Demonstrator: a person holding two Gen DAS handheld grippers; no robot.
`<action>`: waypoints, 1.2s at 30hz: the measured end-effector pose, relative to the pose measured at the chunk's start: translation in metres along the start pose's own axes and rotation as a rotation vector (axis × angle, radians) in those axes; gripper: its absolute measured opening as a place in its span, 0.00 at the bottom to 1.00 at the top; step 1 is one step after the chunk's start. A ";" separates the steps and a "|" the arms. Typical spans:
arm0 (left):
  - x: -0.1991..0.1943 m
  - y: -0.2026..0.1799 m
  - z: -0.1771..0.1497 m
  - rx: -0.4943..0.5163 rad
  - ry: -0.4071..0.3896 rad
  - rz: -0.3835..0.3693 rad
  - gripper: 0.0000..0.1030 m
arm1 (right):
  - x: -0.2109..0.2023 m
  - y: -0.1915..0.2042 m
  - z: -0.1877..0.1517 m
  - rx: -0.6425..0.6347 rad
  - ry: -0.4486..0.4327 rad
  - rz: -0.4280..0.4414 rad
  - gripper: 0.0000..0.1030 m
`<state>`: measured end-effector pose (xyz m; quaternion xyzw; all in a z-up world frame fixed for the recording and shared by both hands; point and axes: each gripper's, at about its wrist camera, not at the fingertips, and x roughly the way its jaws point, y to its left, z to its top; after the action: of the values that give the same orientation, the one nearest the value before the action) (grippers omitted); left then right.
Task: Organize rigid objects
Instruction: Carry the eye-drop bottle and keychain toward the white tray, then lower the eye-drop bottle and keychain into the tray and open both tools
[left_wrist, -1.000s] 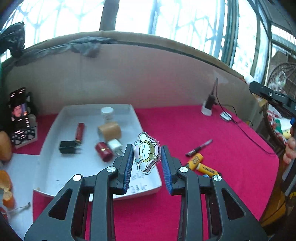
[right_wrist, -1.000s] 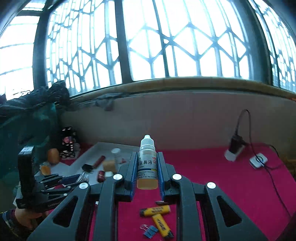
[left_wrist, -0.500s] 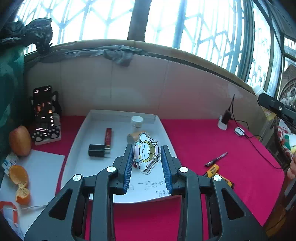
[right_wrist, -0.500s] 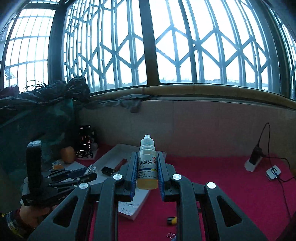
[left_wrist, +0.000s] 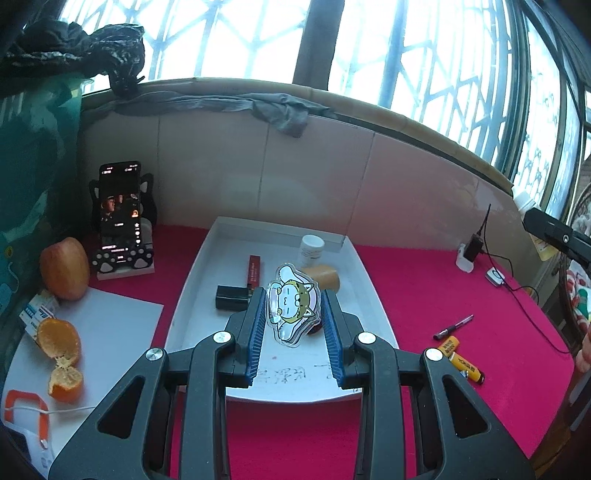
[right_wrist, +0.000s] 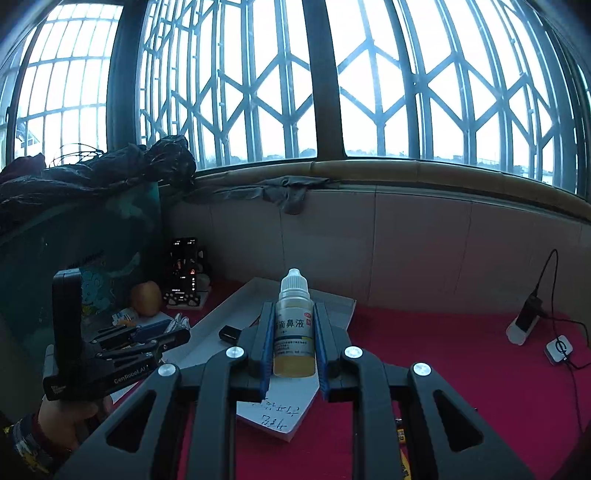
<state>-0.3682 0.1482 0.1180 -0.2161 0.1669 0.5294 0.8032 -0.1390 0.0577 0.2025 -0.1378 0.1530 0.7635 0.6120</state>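
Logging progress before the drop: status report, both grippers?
Left gripper shut on cartoon cat charm. Right gripper shut on nasal drops bottle. White tray ahead, unobstructed.

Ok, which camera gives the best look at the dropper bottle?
The right wrist view: the dropper bottle stands upright, close and centred, between the right gripper jaws, label readable. In the left wrist view I can't find it.

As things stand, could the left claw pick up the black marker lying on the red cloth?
Probably not yet. The left claw is shut on a cartoon cat charm, so its jaws are occupied. The marker itself lies unobstructed on the red cloth, right of the white tray.
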 end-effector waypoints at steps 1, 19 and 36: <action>0.000 0.001 0.000 -0.002 0.000 0.001 0.28 | 0.001 0.001 0.000 0.000 0.002 0.000 0.18; 0.014 0.016 0.007 0.006 0.018 0.053 0.28 | 0.035 0.008 0.004 -0.017 0.056 0.006 0.18; 0.065 0.020 0.046 0.077 0.036 0.139 0.28 | 0.096 0.008 0.011 0.009 0.134 0.002 0.18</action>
<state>-0.3596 0.2295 0.1218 -0.1825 0.2163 0.5731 0.7690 -0.1674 0.1460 0.1753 -0.1858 0.1974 0.7525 0.6003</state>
